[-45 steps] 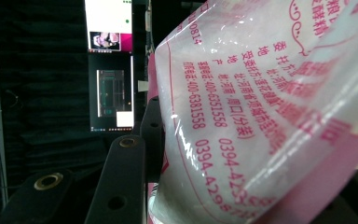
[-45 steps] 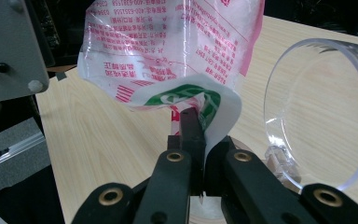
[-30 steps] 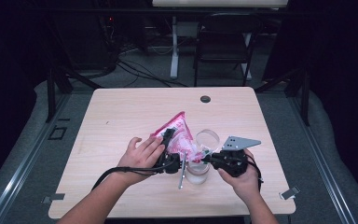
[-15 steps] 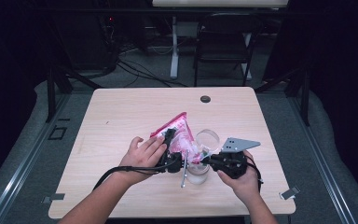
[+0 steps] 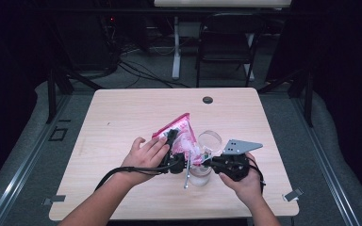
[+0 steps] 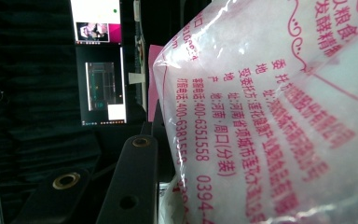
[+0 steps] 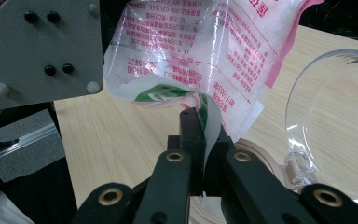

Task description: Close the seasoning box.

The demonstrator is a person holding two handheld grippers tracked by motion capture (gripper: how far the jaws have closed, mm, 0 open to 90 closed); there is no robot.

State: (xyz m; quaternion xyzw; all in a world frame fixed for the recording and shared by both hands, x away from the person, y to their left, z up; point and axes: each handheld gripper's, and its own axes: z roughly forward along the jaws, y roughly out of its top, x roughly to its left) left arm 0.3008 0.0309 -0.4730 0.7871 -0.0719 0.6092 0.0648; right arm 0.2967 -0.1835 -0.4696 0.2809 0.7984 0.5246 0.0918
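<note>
Wooden counter, dark room behind. Pink-printed bag is held up at near centre: right gripper clamped on its edge, left gripper grip unclear. Clear jar beside stands open; pouring is judged unfinished.

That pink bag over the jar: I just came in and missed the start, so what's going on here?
A person at a wooden table holds a claw in each hand. Both grip a pink-and-white printed bag: the left claw holds its body, the right claw is shut on a corner flap. The bag is tilted just above an open clear jar whose hinged lid is swung back. It looks like pouring is being set up; no contents can be seen falling.
</note>
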